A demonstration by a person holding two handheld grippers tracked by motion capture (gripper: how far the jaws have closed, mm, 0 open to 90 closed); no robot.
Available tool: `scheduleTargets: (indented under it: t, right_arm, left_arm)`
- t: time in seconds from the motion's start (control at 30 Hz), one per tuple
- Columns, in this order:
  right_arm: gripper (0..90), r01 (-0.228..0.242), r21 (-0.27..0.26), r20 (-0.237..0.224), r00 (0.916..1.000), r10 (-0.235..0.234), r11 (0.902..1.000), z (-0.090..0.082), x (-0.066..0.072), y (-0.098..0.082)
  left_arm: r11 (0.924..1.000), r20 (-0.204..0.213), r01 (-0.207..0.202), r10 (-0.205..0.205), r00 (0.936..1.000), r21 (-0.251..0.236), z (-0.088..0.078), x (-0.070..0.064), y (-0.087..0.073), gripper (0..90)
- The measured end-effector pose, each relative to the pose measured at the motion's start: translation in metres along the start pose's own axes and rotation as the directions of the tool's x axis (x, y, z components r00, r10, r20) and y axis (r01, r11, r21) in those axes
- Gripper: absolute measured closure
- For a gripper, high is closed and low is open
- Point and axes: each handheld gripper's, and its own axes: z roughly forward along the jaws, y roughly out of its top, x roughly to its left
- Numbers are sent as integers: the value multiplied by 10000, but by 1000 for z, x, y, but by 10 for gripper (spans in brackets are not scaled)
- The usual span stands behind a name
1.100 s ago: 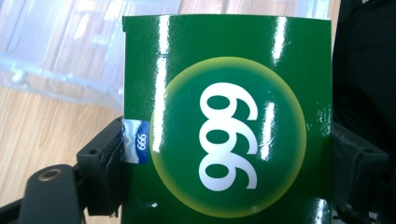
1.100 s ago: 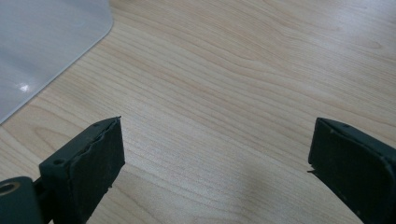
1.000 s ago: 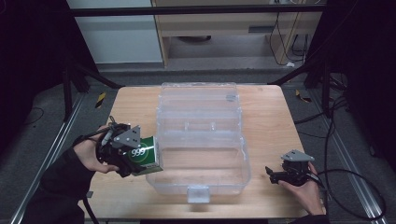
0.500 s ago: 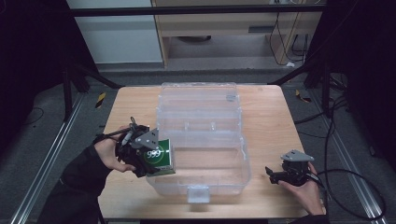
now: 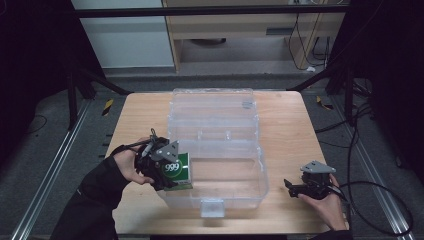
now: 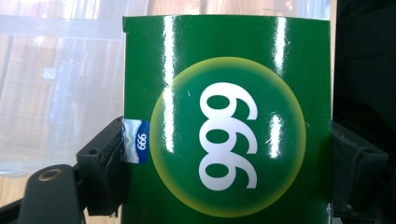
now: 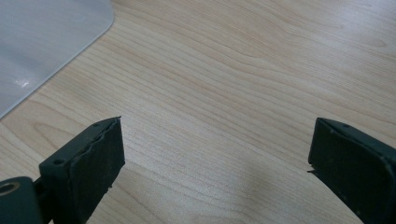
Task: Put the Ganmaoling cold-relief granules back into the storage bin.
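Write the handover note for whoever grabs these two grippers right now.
Left gripper: jaws shut on the green box, held at the left end of the clear plastic bin, just over its rim.
Right gripper: jaws open, holding nothing, over the wooden table right of the bin.
Done: box picked up and brought to the bin.
Left: probably lower the box inside and release.
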Motion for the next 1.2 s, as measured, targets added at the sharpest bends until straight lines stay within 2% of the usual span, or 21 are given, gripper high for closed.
scheduleTargets:
  t: [0.7,1.0,1.2]
  right_arm:
    - [39,76,93,-56,10000,-76,9999,2,1,-1]
    - [37,92,138,-54,9999,-92,9999,3,2,-1]
    - [36,102,180,-66,9999,-101,9998,3,2,-1]
  left_arm:
    - [9997,330,47,-56,9994,246,29,2,-11,152]
    - [9994,412,18,-31,9991,338,35,1,-13,150]
    - [9994,447,172,-186,9988,306,43,1,-16,147]
